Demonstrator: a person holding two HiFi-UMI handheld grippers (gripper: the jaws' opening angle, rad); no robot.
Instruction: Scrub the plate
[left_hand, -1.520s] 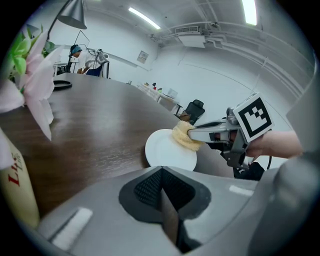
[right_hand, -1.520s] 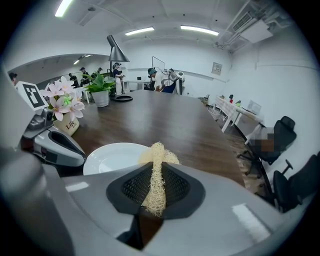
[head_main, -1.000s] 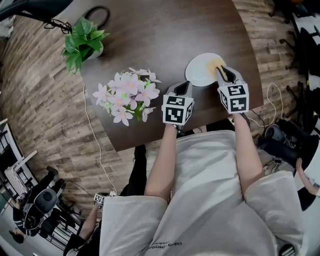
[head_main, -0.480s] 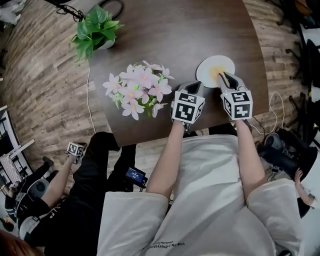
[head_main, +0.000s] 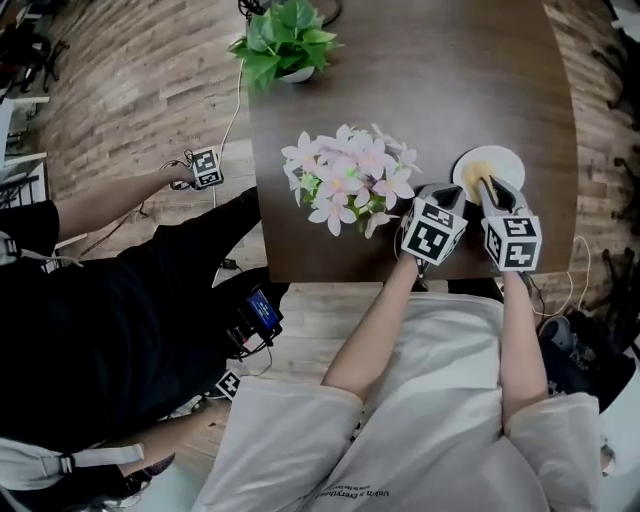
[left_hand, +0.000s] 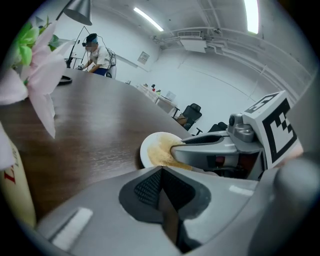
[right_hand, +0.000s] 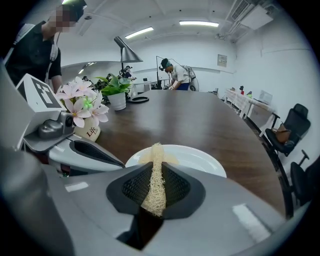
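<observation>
I am pinching a thin loofah pad (right_hand: 156, 175) in my right gripper (head_main: 487, 182), jaws clamped on it, over the white plate (right_hand: 200, 160) near the front edge of the table (head_main: 420, 70). My left gripper (head_main: 450, 191) is sitting closed, empty, just beside. The pad is probably touching; nothing is bracing the plate, so hard strokes risk sliding it off.

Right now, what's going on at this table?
A person holds two handheld claws at the near edge of a dark table. The right claw is shut on a fibrous yellow scrubber, whose free end reaches down to the white plate. The left claw is shut and empty, close beside the plate. A pot of pink flowers stands to its left.
</observation>
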